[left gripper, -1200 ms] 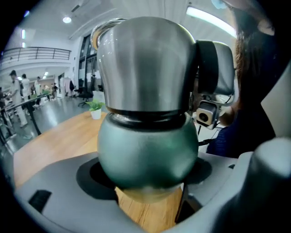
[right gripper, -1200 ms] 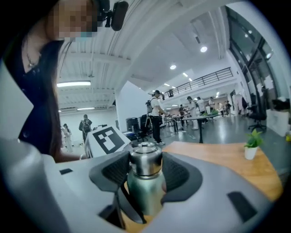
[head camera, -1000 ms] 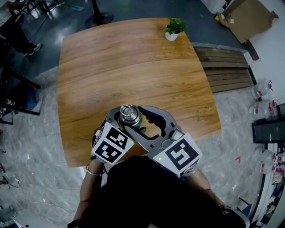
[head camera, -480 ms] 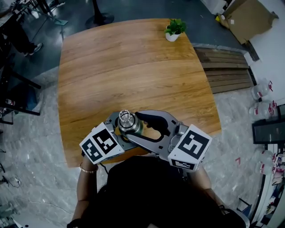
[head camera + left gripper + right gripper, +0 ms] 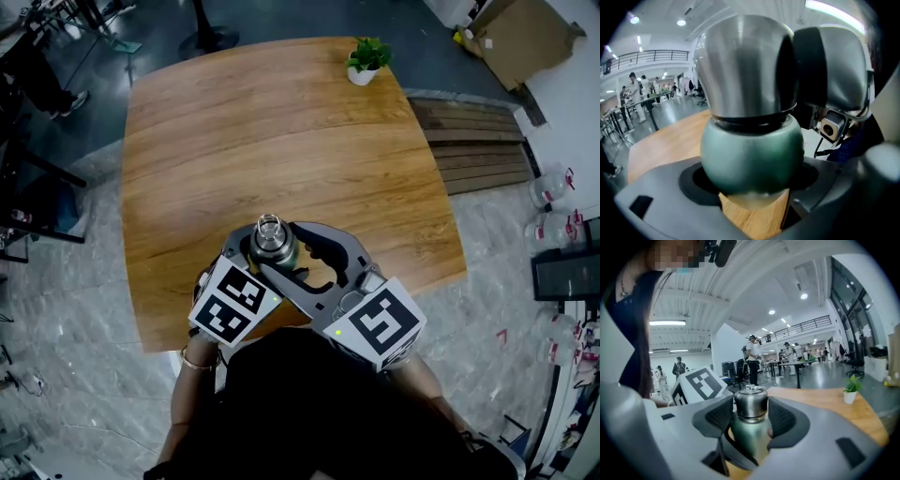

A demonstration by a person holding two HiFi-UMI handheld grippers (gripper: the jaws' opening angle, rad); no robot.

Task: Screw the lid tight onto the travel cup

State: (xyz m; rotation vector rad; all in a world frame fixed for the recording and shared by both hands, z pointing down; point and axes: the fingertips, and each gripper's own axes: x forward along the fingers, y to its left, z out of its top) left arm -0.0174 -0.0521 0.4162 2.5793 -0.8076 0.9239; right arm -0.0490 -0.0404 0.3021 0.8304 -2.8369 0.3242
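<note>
The big wooden table (image 5: pixel 281 122) fills most of the head view. The person (image 5: pixel 309 412) stands at its 6 o'clock edge, and the picture cuts off their dark top at the bottom.

The left gripper (image 5: pixel 752 190) comes in from 7 o'clock. From above, its marker cube (image 5: pixel 232 302) hides most of its jaws. Its own view shows more: both dark pads press on the round green body of the travel cup (image 5: pixel 752 159), so it grips the cup. That view is too close to show the top of the lid, and the cup's bottom is a blur. No view shows whether the cup stands on the table or is held just above it.

The right gripper (image 5: pixel 750 420) comes in from 5 o'clock. Its jaws stand wide around the top of the cup. In its view the silver lid (image 5: pixel 751 403) sits snug between the two ribbed pads, which seem to touch it on both sides, so it holds the lid. From above, the lid (image 5: pixel 270 228) shows as a small shiny ring, and the pads are hard to see there.

The cup is near the table's 6 o'clock edge, a little to the left.

A small potted plant (image 5: pixel 366 61) sits at 1 o'clock on the table, well apart from the cup. Only the gripper views show the far-off people (image 5: pixel 752 357) in the hall.
</note>
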